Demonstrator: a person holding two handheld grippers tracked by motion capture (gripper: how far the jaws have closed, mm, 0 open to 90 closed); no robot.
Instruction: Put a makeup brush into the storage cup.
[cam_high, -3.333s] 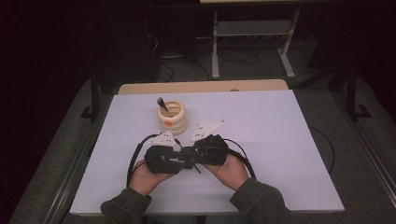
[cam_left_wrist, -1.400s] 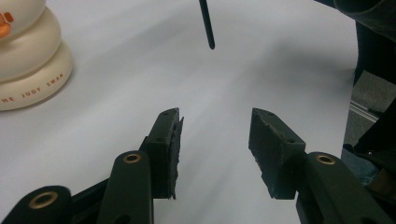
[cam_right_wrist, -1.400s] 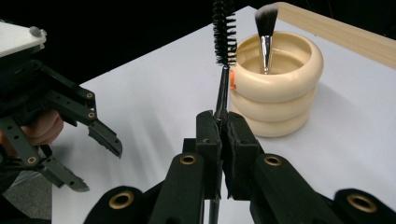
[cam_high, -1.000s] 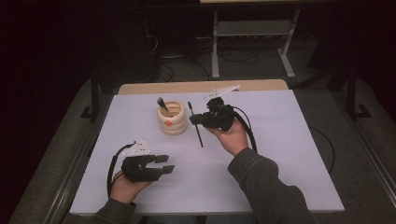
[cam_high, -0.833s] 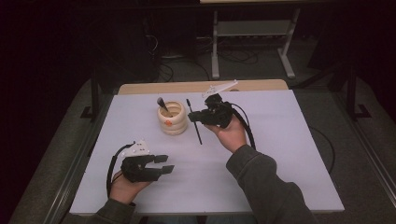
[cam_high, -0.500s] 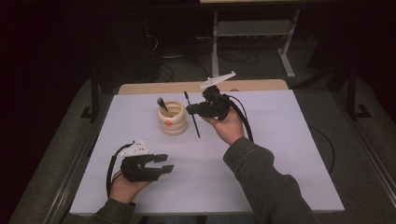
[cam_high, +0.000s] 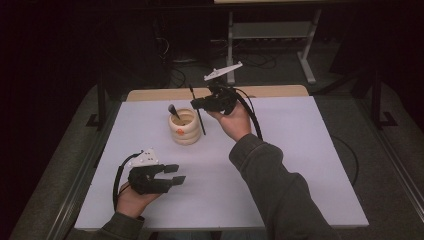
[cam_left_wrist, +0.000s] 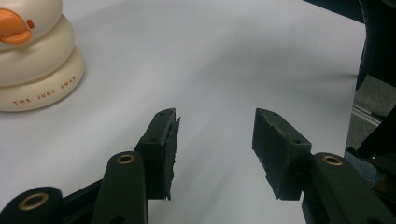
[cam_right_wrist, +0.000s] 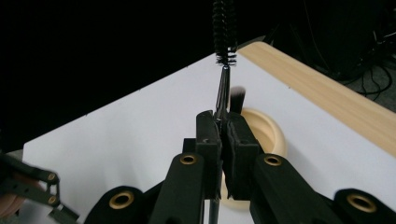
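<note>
Black thin bristle brush (cam_right_wrist: 223, 28) | right gripper (cam_right_wrist: 222, 126) fingers clamp its stem | left gripper (cam_left_wrist: 212, 135) fingers spread, empty

Counter: a white, flat-topped counter (cam_high: 300, 150) with a light wooden strip (cam_high: 270, 91) along its far edge.
On it: a cream, ring-stacked ceramic holder (cam_high: 184, 129) with an orange mark, left of centre toward the far side; a dark-tipped brush (cam_high: 173, 111), apparently, stands inside it.
</note>
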